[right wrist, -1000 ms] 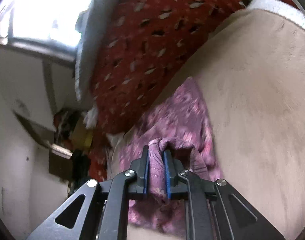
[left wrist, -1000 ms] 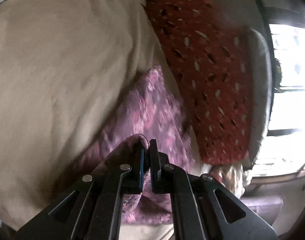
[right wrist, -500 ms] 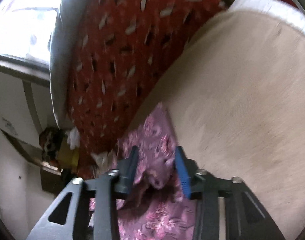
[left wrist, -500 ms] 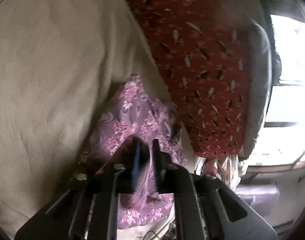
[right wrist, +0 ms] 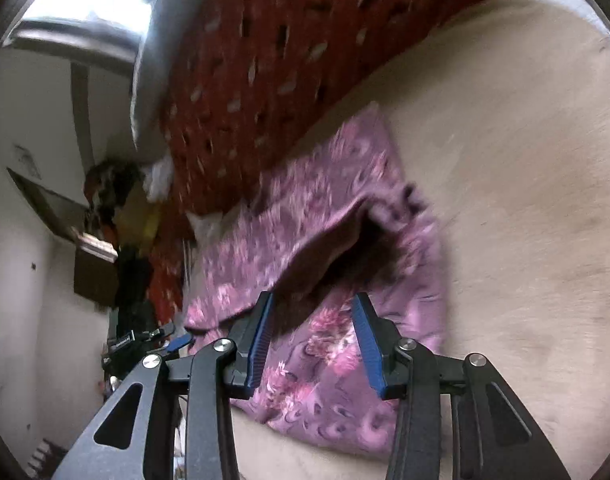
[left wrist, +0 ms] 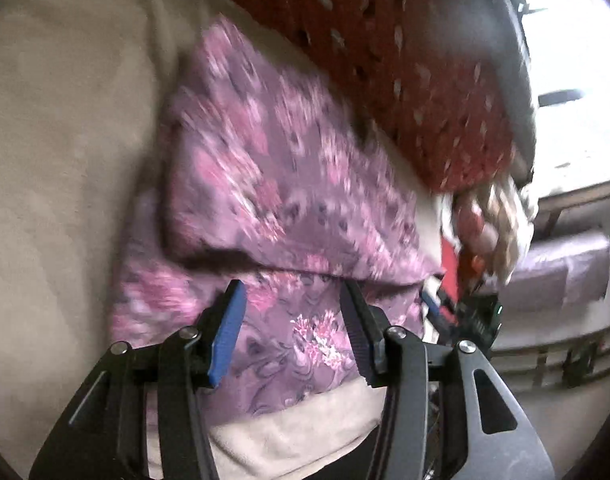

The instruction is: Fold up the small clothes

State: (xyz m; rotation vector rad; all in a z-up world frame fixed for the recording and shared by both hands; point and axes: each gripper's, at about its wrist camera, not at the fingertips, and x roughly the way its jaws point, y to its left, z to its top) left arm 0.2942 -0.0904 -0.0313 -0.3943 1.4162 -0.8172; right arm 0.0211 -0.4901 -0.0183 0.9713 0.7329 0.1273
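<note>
The left gripper is wide apart and holds nothing, and the right gripper is wide apart and holds nothing too. Just past both lies the purple cloth, folded over itself on the tan blanket. Behind the cloth leans a red cushion, with a bright window farther back.

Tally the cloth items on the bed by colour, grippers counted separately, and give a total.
Purple floral garment: 1
Red patterned blanket: 1
Beige bed cover: 1
Grippers, both open over the garment, left gripper and right gripper: 2
Total: 5
</note>
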